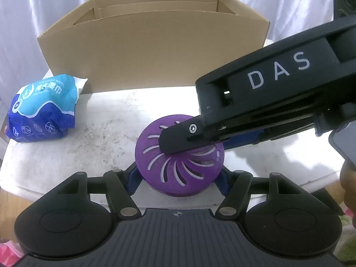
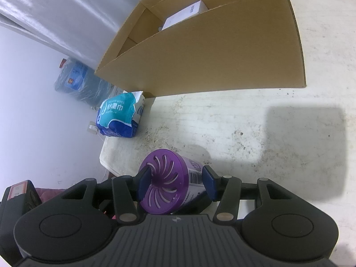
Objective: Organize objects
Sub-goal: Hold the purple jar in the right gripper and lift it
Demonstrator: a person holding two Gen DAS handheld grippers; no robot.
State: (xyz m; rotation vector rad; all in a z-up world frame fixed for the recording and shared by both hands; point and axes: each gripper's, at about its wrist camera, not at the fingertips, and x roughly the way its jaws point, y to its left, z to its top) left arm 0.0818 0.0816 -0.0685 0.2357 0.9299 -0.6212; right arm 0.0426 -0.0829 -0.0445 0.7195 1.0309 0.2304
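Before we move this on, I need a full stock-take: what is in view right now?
purple round plastic canister with slotted lid: one, purple, at the table's near edge, between both grippers
brown open cardboard box: one, brown, back of the table
white flat carton: one, white, inside the cardboard box
blue-and-white soft pack of wet wipes: one, on the table, by the box's left front corner
white stained table: one, white
blue water jug under clear wrap: one, on the floor beyond the table
left gripper: black, blue pads on the canister's sides
right gripper: black, clamped on the canister
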